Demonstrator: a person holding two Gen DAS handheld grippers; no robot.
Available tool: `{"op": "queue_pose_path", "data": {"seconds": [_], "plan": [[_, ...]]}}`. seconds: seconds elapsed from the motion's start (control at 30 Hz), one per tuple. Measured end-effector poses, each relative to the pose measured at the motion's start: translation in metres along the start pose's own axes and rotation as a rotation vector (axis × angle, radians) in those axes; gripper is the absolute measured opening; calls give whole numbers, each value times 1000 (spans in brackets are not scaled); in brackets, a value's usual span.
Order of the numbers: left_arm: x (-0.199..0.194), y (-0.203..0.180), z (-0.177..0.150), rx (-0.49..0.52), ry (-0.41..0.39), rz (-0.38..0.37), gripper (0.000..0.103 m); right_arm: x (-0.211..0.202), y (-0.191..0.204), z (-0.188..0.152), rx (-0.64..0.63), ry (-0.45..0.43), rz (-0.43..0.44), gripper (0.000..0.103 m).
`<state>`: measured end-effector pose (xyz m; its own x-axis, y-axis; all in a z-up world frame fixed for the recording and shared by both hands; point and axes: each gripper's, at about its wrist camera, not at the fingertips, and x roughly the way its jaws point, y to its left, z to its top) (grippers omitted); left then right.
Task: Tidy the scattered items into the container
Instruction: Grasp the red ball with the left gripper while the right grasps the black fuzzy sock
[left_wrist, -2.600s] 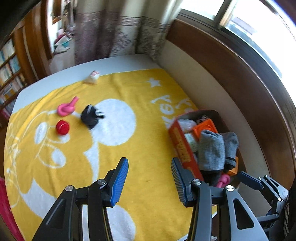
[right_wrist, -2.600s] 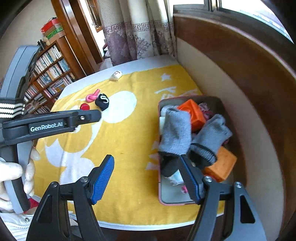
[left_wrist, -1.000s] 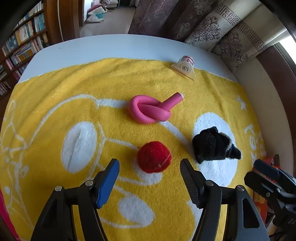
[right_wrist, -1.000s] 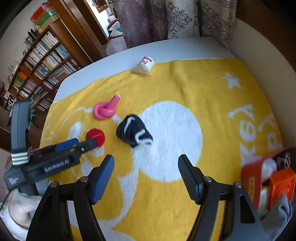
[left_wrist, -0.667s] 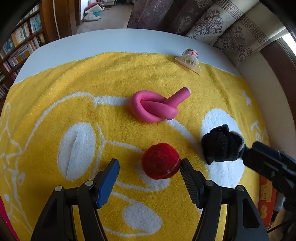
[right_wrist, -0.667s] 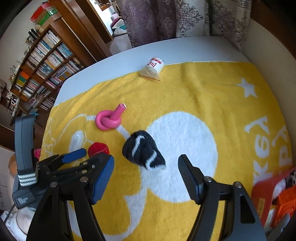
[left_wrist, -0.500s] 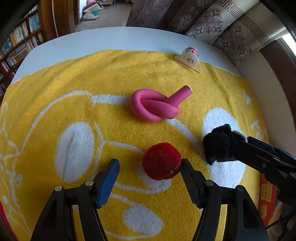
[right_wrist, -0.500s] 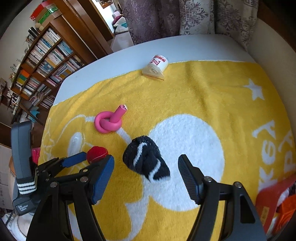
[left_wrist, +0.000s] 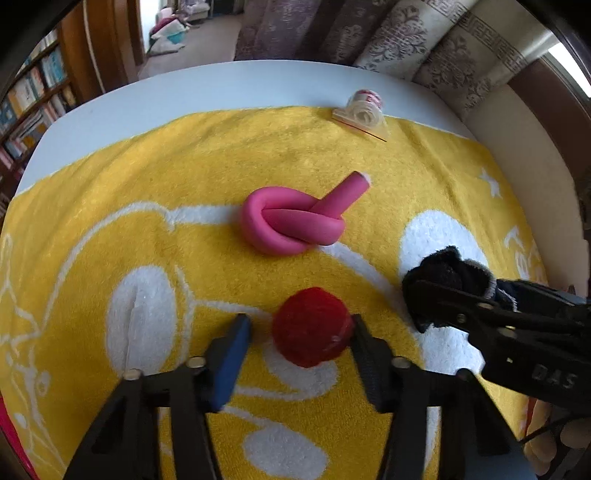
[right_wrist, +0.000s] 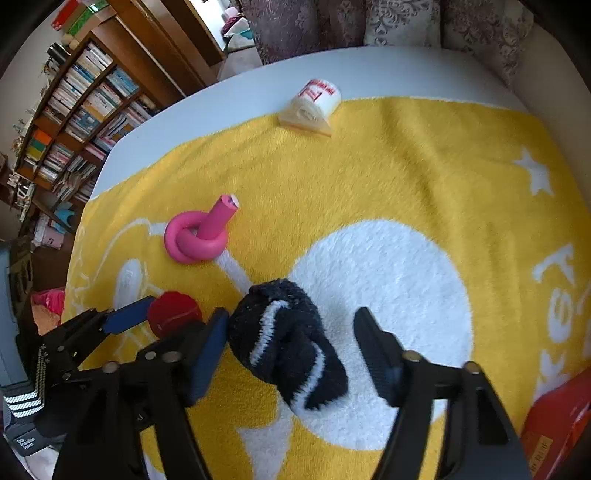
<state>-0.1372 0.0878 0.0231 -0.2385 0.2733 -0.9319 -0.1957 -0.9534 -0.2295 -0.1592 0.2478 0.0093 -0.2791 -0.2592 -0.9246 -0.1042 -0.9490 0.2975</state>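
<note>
Both claws gape, released: left gripper (left_wrist: 299, 334) straddles the fuzzy red ball (left_wrist: 311, 326), possibly touching it; right gripper (right_wrist: 290, 334) straddles the rolled black-and-white sock (right_wrist: 286, 339) on the yellow towel (right_wrist: 369, 177).

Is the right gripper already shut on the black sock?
No: the right gripper is open, its fingers straddling the black sock with a gap.
</note>
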Motion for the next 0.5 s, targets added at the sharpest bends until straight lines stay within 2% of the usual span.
{"op": "queue_pose_path", "data": {"seconds": [0.03,0.23,0.5], "plan": [[0,-1,0,2,4,-15,38,0,0,-1,5,3,15,52],[-7,-9,-2,13,4,-14,38,-16,3,-8,-30,-38,-24,49],[-27,-20,-5,14,-23,3,38,-53,-15,-21,19,-106,-24,49]]}}
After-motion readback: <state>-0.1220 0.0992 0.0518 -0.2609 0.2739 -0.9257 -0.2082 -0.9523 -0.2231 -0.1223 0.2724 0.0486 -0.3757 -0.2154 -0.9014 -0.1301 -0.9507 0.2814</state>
